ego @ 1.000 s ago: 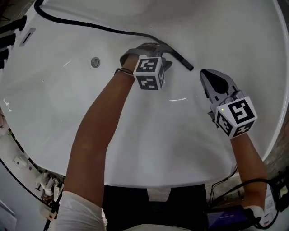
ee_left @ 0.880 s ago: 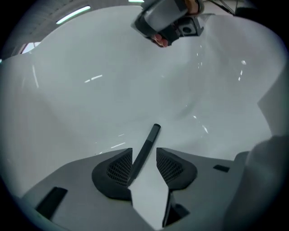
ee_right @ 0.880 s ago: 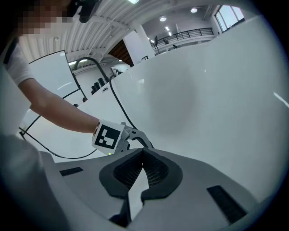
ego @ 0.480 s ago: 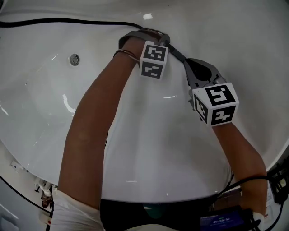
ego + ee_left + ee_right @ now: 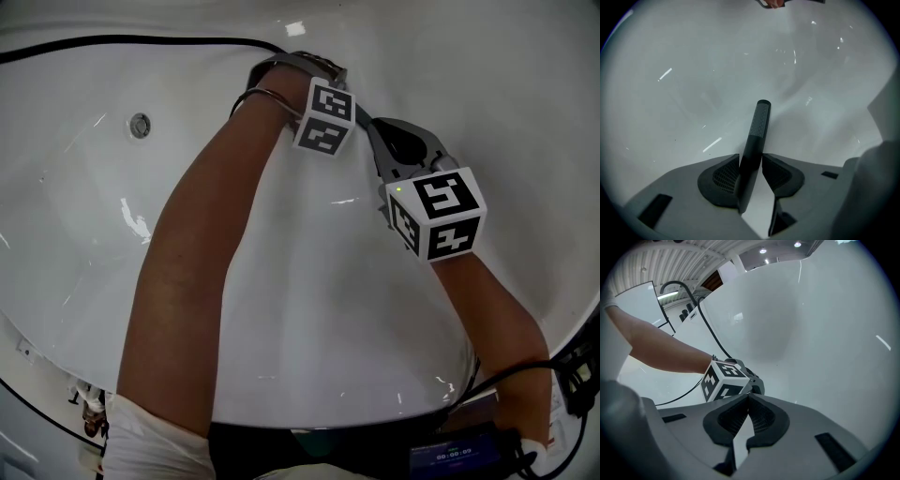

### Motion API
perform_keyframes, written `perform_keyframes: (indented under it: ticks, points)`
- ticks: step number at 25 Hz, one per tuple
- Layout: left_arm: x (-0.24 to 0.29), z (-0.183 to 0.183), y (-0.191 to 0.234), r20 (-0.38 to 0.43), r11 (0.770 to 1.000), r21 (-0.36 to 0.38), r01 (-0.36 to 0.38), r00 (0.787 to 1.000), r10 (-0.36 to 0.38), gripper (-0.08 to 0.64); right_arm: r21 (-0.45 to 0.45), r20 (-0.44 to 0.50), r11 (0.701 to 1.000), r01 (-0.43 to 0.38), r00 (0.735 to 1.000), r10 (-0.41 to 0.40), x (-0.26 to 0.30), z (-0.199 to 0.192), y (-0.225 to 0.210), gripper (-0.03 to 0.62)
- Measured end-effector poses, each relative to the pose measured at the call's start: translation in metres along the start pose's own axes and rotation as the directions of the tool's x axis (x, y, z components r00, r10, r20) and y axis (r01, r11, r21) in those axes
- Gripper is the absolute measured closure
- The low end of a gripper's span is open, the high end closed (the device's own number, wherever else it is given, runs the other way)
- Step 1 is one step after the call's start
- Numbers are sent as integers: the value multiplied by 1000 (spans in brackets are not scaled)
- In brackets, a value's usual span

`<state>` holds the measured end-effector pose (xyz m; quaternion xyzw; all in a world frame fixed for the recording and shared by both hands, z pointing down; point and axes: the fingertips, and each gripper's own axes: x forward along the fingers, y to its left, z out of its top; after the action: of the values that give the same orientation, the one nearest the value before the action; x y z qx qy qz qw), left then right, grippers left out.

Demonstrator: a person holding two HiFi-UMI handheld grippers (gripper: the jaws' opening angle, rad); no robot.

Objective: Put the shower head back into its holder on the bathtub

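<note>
The black shower head handle runs up between the jaws of my left gripper, whose pads press on it from both sides. Its spray end is hidden. In the head view the left gripper points steeply down into the white bathtub, and the black hose leads to it from the upper left. My right gripper hangs close beside it on the right, shut with nothing in it; in its own view the tips meet just below the left gripper's marker cube. No holder shows.
A round metal drain fitting sits in the tub wall at the left. The hose climbs the tub wall to the rim, where dark taps stand. Cables and a small device lie by the tub's near edge.
Both grippers have sunk lower into the tub. The right gripper has moved left, close beside the left one. The left gripper has rolled, still shut on the handle.
</note>
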<state>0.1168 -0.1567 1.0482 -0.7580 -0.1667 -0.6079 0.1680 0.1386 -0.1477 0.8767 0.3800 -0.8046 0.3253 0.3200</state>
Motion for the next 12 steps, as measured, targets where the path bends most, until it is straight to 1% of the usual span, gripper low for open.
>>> perform_keyframes:
  ticks: [4, 9, 11, 12]
  points:
    - [7, 0, -5, -30, 999, 53, 4, 1000, -2, 396, 12, 7, 1000, 3, 1000, -3, -3, -1, -1, 581]
    - [8, -1, -6, -44, 997, 69, 25, 999, -22, 404, 16, -3, 1000, 3, 1000, -3, -4, -7, -3, 581]
    - [10, 1, -6, -45, 998, 59, -4, 999, 7, 417, 12, -3, 1000, 4, 1000, -4, -5, -9, -3, 581]
    - [11, 2, -5, -40, 999, 38, -32, 999, 34, 425, 12, -1, 1000, 4, 1000, -4, -6, -9, -4, 581]
